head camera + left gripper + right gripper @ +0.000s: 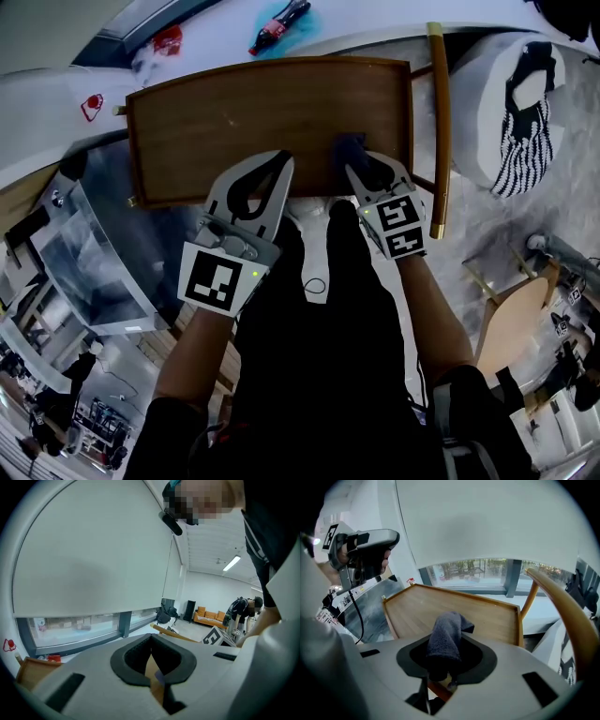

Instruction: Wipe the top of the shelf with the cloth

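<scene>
One dark cloth (444, 637), pinched in the right gripper's (359, 167) closed jaws, rests at the shelf top's (253, 112) five o'clock edge. The left gripper (279, 161), at six o'clock, is closed and empty. That shallow pinch might slip mid-wipe.

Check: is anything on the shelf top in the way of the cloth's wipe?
Nothing visible. The shelf top is bare wood; the right gripper holds the cloth at its near right edge, the left gripper raised aside.

Dark bottle (278, 25) lying on a blue patch (298, 34); striped black-and-white bag (522, 141) on white cushion (483, 112); orange sofa (209, 617), background.
</scene>
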